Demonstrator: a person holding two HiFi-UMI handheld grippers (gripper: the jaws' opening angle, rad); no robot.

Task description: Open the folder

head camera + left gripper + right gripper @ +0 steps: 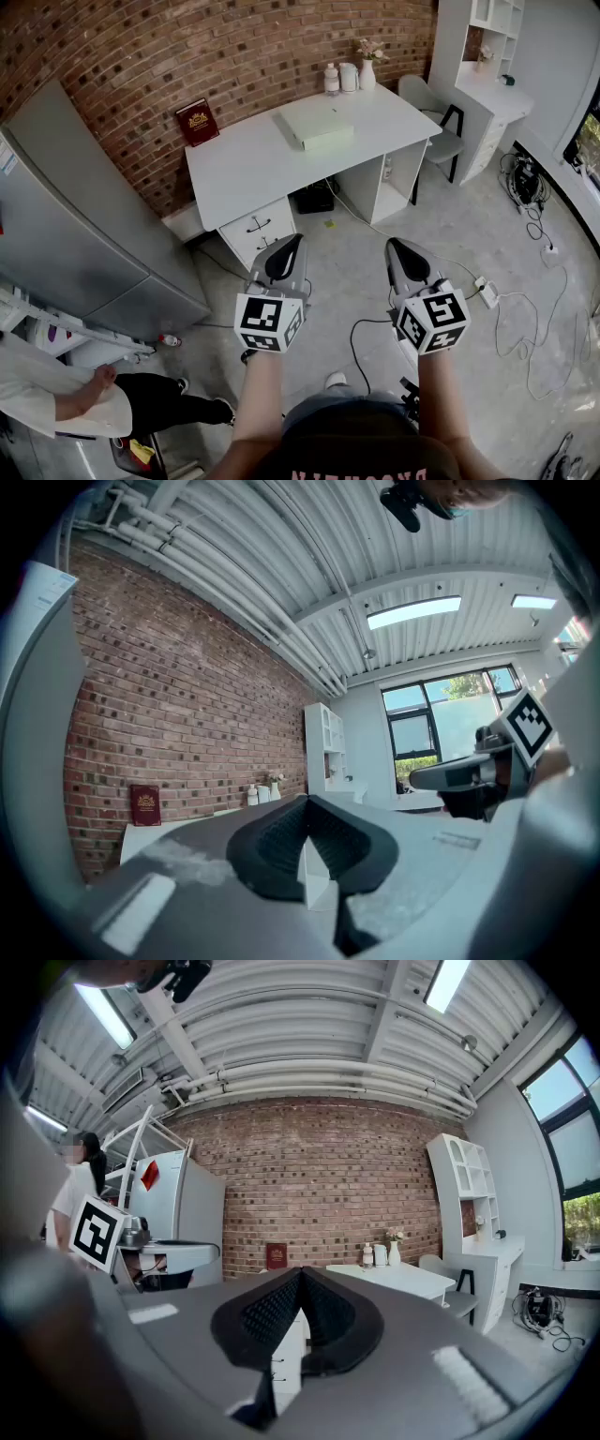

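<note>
L gripper (305, 803): jaws are seen pressed together, nothing pinched btwn them. R gripper (300, 1275): jaws likewise closed tip to tip, nothing held. The 2 grippers are held level, side by side above the floor, well apart from the desk (246, 164); 1 marker cube (267, 323) is carried on each, 2 in all. 1 folder (316, 127), pale green, is seen lying flat and closed on the white desk top, toward its back right, untouched. 1 red book (197, 121) is propped upright against the brick wall at the desk's back left. At the back right corner 3 small items are grouped: 2 white containers (331, 79) & 1 vase (367, 70) w/ flowers. 1 chair (427, 112) is set at the desk's right end. 1 other person (56, 398) is seen at lower left, beside a grey cabinet (94, 234).
</note>
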